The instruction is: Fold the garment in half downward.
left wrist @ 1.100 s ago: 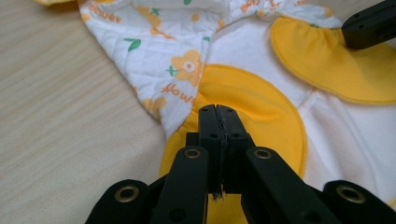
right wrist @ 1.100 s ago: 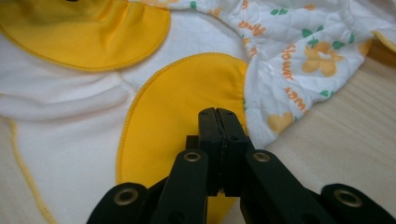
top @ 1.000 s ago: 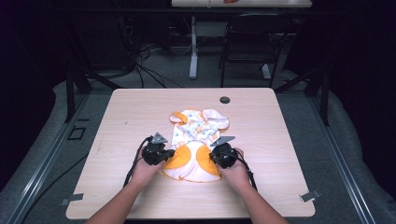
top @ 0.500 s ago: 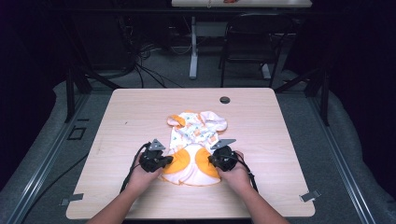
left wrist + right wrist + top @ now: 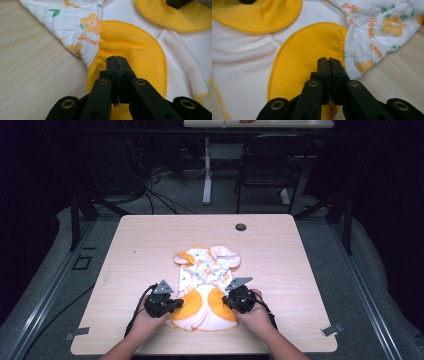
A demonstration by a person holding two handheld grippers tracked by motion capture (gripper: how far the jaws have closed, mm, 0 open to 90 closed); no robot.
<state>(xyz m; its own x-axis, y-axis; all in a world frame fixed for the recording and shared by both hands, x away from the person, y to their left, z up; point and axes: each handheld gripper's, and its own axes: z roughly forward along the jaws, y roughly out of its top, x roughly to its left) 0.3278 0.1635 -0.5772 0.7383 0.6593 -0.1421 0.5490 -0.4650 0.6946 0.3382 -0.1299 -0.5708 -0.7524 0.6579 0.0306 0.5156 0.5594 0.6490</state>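
The baby garment (image 5: pixel 205 287) lies near the middle of the desk (image 5: pixel 300 270), closer to the near edge than the round grommet (image 5: pixel 241 227). Since a second ago both grippers have drawn its orange-and-white lower end toward the person, away from the grommet. The left gripper (image 5: pixel 116 60) has its fingers pinched on the orange fabric. The right gripper (image 5: pixel 328 61) has fingers that have just been easing apart (orange fabric between them, gap barely visible). Judgement: release appears to be starting.

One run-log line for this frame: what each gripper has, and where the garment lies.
left gripper: shut on garment, orange patch | right gripper: jaws together on garment's other orange patch, just easing open | garment: flat, table near edge
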